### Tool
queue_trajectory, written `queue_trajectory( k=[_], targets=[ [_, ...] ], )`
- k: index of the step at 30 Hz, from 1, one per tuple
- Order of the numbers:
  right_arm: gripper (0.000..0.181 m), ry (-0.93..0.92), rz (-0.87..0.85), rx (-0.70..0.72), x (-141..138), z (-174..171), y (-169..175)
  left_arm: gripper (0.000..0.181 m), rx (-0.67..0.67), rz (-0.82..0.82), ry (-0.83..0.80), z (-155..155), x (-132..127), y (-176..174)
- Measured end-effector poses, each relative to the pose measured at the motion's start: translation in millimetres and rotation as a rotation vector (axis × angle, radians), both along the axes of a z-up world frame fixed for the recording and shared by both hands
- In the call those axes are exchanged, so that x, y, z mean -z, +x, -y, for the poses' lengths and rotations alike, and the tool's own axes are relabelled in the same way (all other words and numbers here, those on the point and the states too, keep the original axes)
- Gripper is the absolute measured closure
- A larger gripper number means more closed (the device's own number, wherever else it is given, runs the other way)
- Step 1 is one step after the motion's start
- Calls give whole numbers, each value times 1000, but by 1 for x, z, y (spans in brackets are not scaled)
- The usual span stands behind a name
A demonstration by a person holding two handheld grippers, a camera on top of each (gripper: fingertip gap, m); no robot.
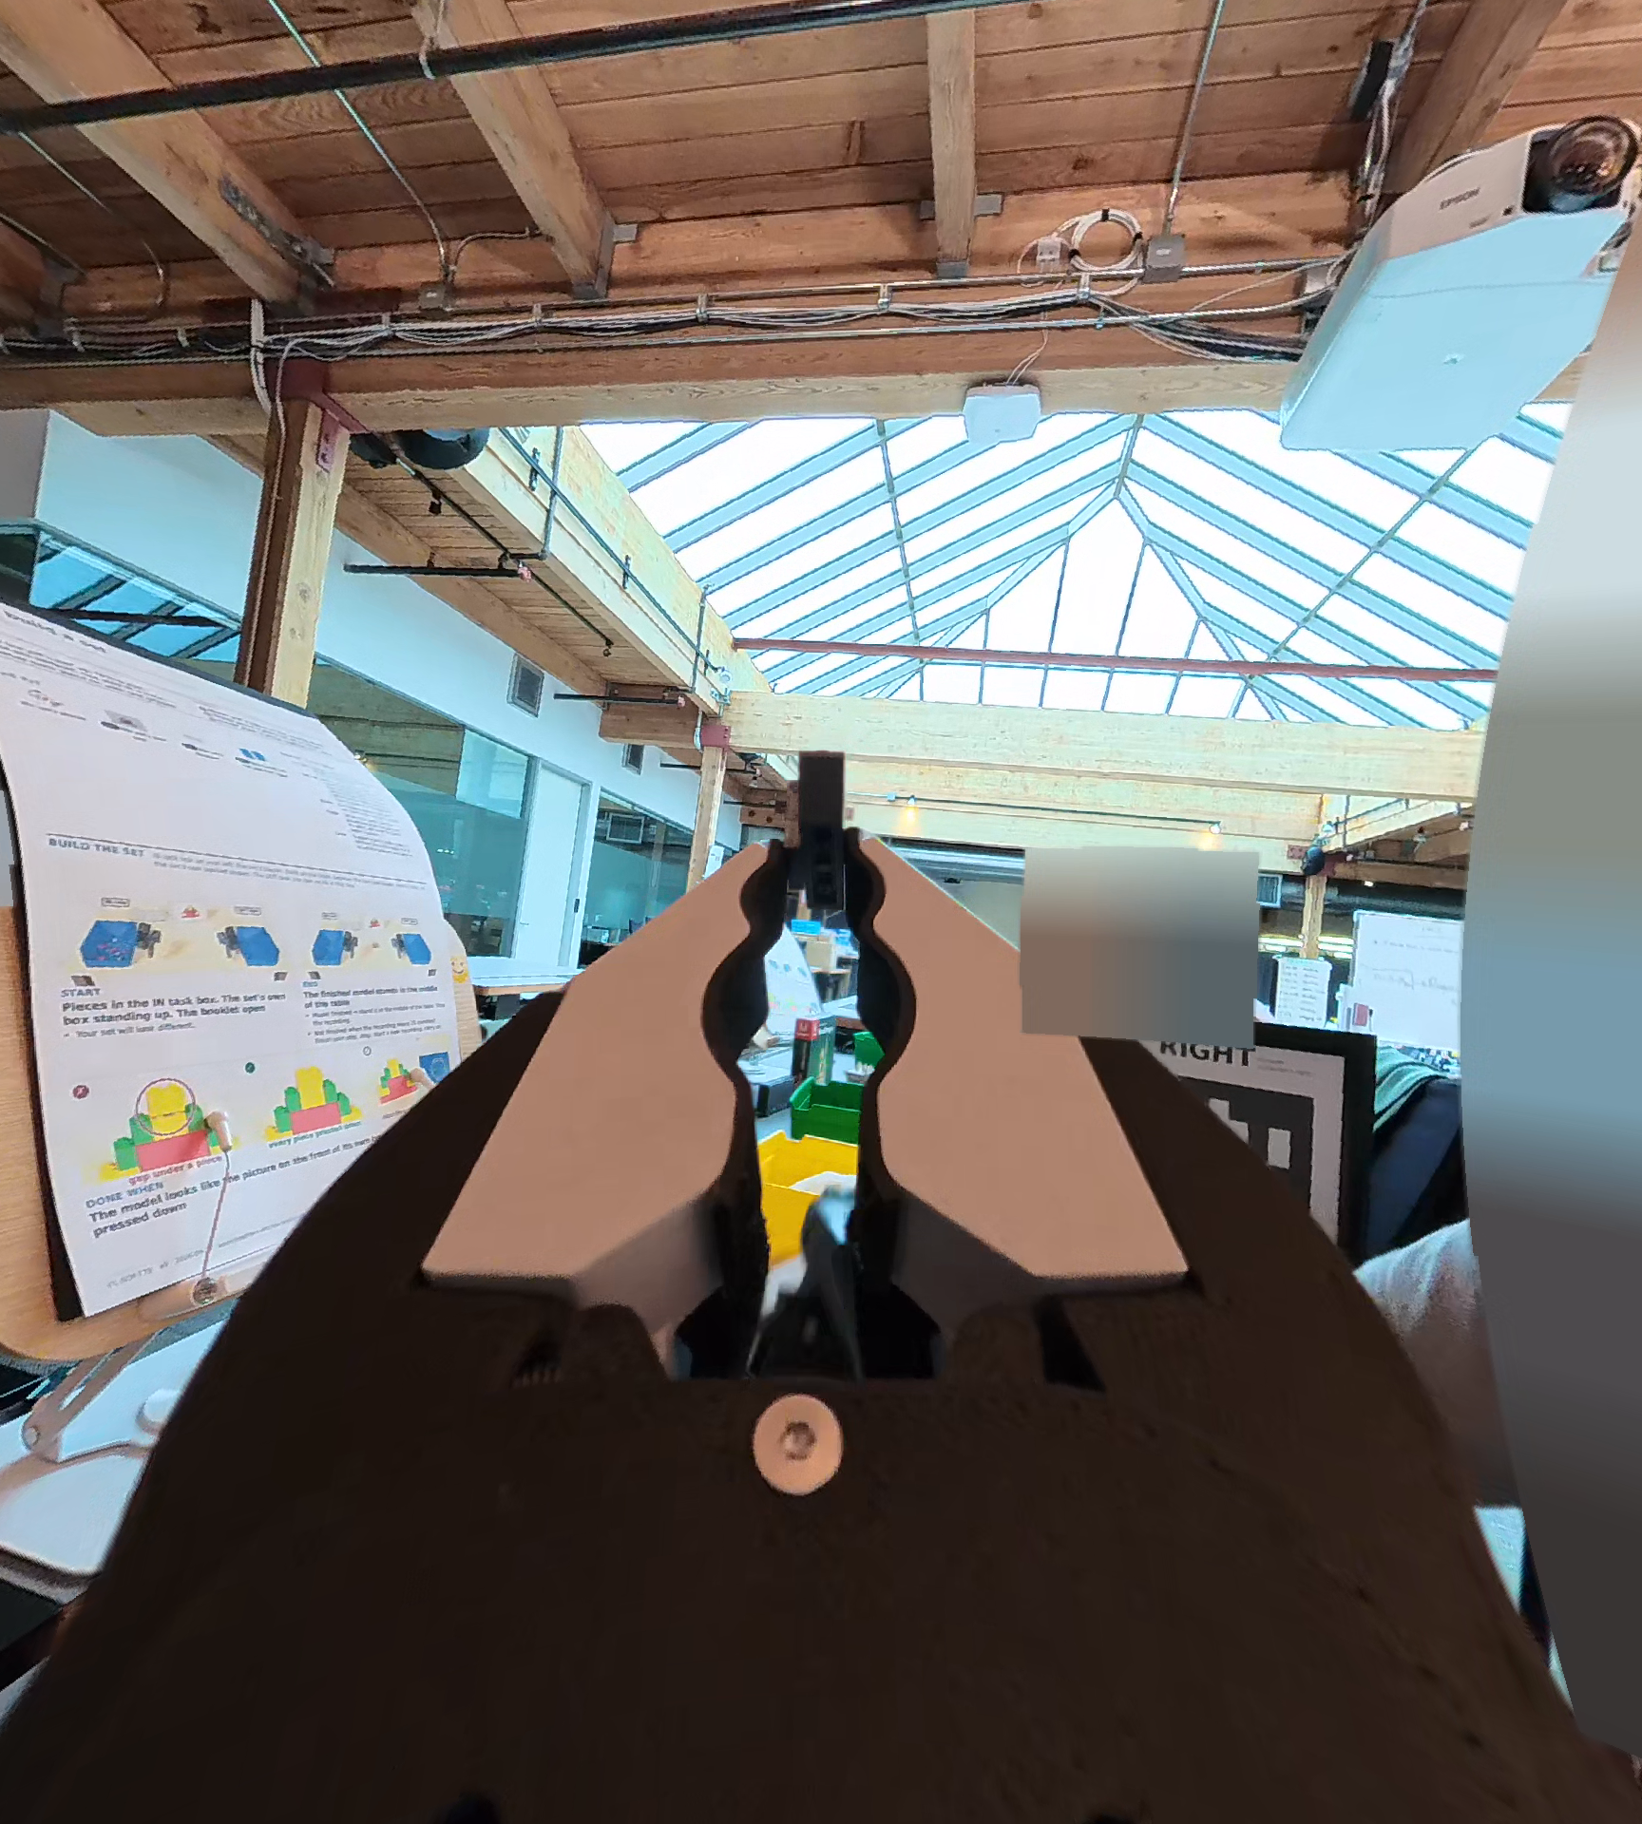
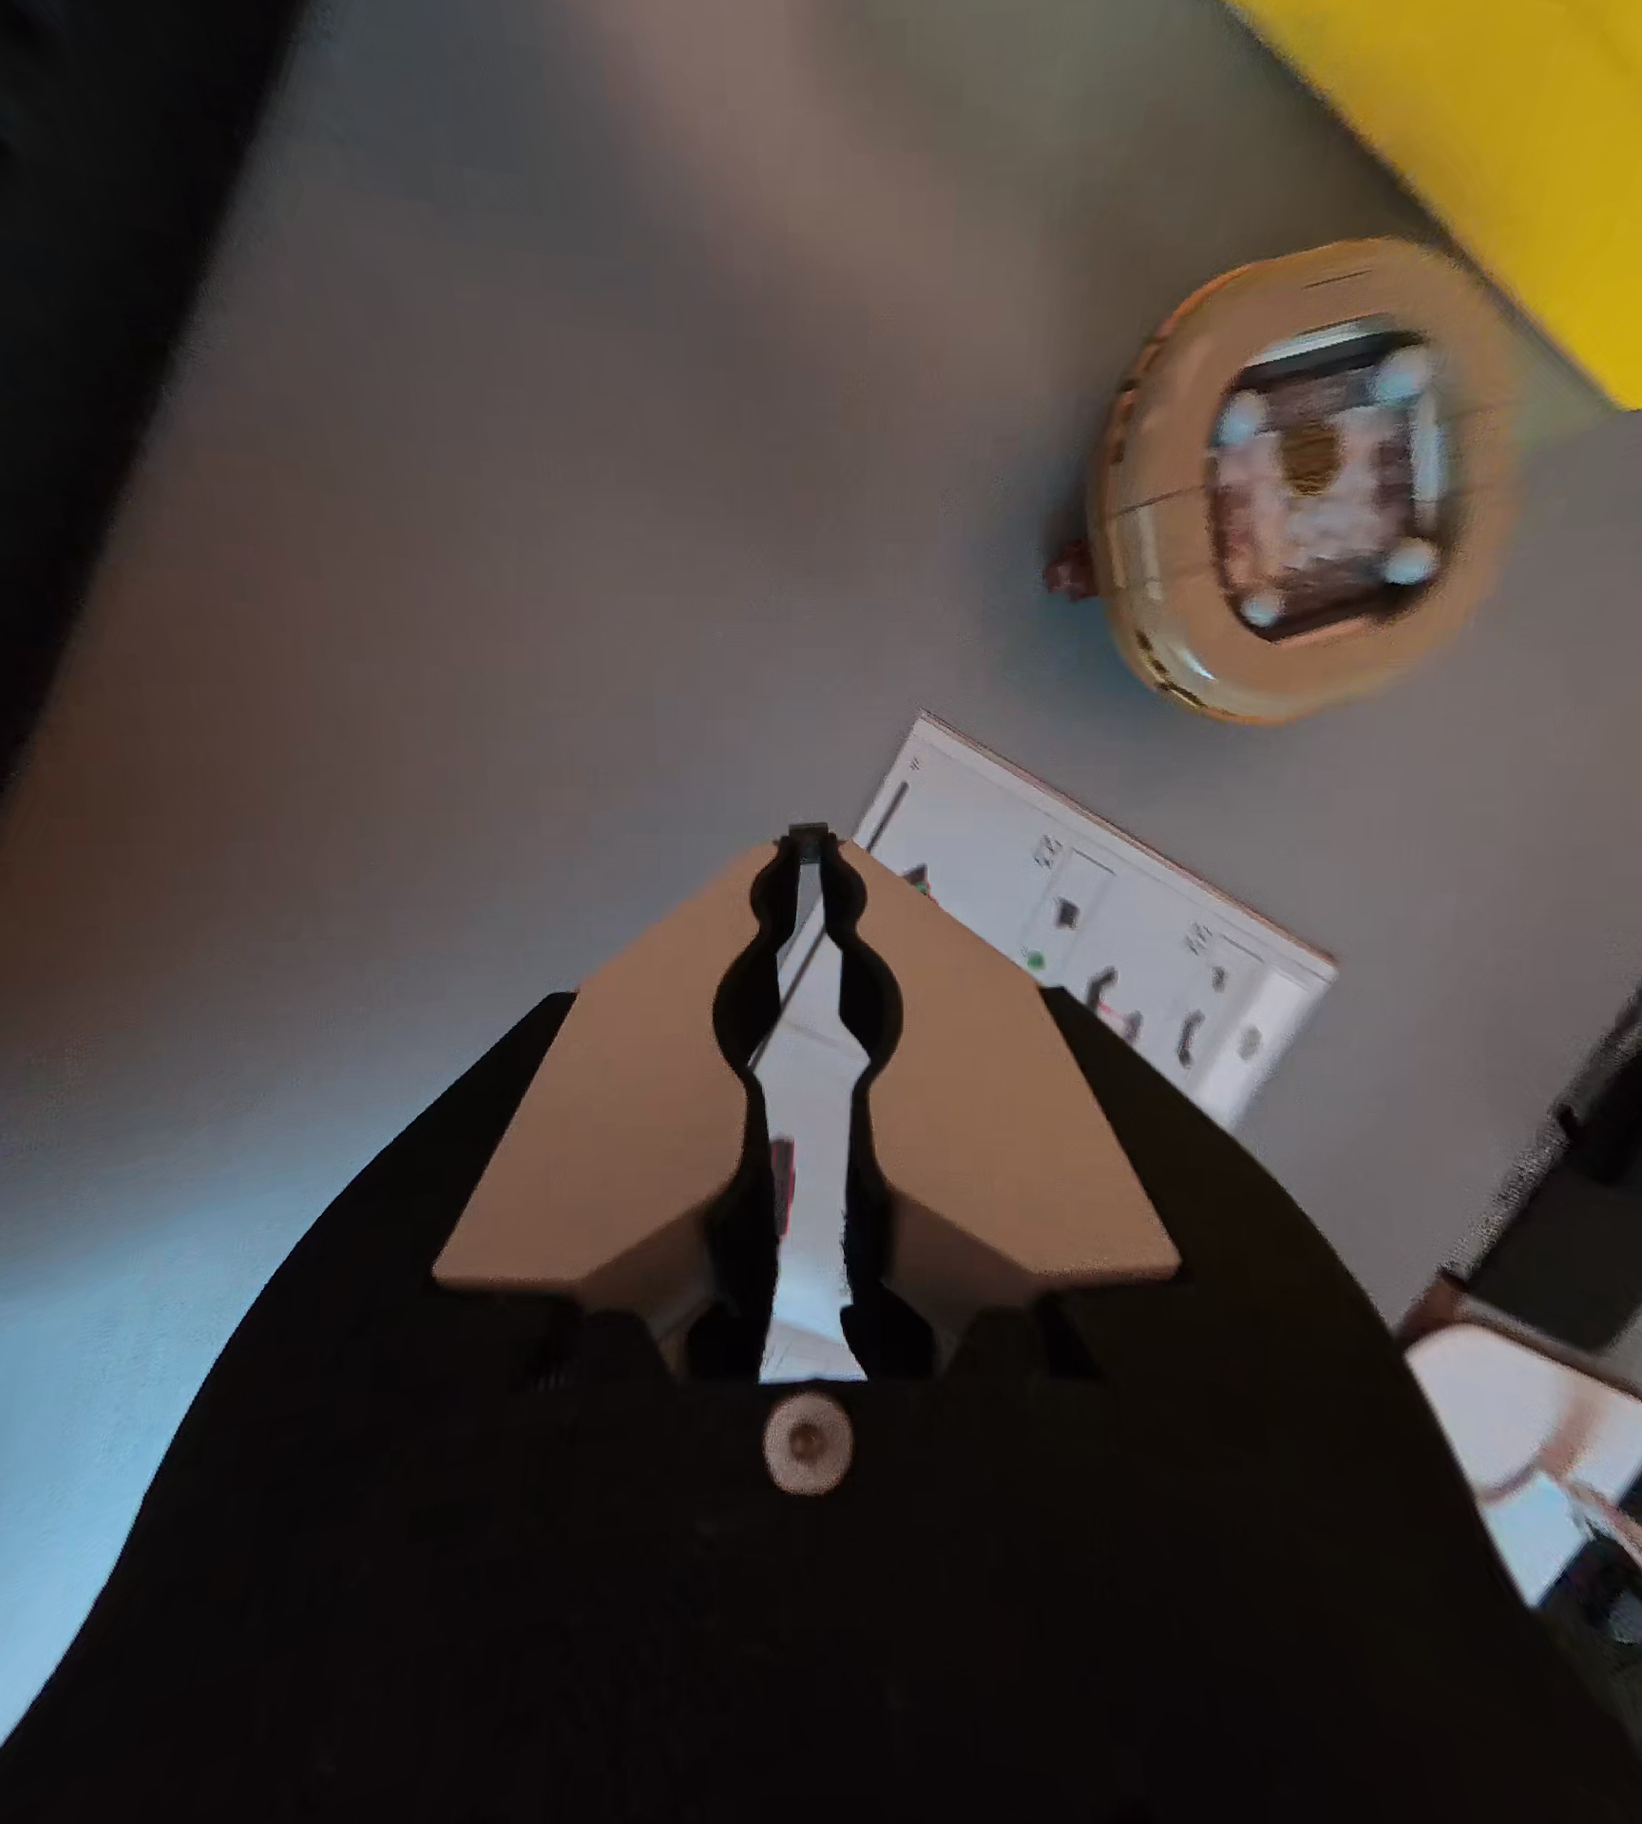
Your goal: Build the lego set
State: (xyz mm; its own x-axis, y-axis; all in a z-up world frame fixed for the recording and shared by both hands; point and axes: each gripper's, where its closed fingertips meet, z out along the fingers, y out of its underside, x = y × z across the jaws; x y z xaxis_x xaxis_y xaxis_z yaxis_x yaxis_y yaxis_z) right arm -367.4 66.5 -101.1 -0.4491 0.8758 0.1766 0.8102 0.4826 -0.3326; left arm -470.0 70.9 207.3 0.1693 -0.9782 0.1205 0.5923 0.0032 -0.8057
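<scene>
My left gripper (image 1: 820,861) is raised and tilted up toward the ceiling. It is shut on a long black lego piece (image 1: 821,824) that sticks up past the fingertips. My right gripper (image 2: 809,847) points down at the grey table (image 2: 501,592). It is shut on a small black lego piece (image 2: 809,832) held at the very tips. A round tan lego model (image 2: 1301,484) with a patterned square middle lies on the table, up and to the right of the right gripper. The open instruction booklet (image 2: 1143,938) lies just behind the right fingertips.
A yellow bin (image 2: 1538,148) sits at the upper right of the right wrist view; yellow (image 1: 787,1179) and green (image 1: 822,1105) bins show between the left fingers. An instruction sheet on a wooden stand (image 1: 205,987) stands to the left. A marker card (image 1: 1261,1115) stands on the right. The gap from one gripper's tips to the other's is roughly 30 centimeters.
</scene>
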Motion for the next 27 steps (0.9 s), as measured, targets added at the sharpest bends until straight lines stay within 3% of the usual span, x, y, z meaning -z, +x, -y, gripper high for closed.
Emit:
queue_trajectory(
  k=[4, 6, 9, 14, 17, 21, 27],
  targets=[
    [178, -36, -295, 95, -99, -15, 28, 171, 3, -11, -17, -7, 5, 8],
    [178, -108, -512, 215, -157, -42, 51, 172, 0, -27, -30, -12, 8, 16],
    [178, -166, -695, 388, -221, -70, 87, 173, 12, -53, -6, -10, 10, 33],
    [178, -161, -819, 209, -311, -15, 71, 173, -2, -144, 81, 1, 13, 65],
    [178, -177, -746, 135, -341, 17, 45, 172, 5, -165, 154, 16, 9, 81],
    [177, -180, -630, 100, -360, 40, 13, 172, 19, -212, 175, 30, 6, 101],
    [177, -212, -505, 115, -352, 55, -9, 172, 96, -189, 109, 46, -3, 111]
  ],
)
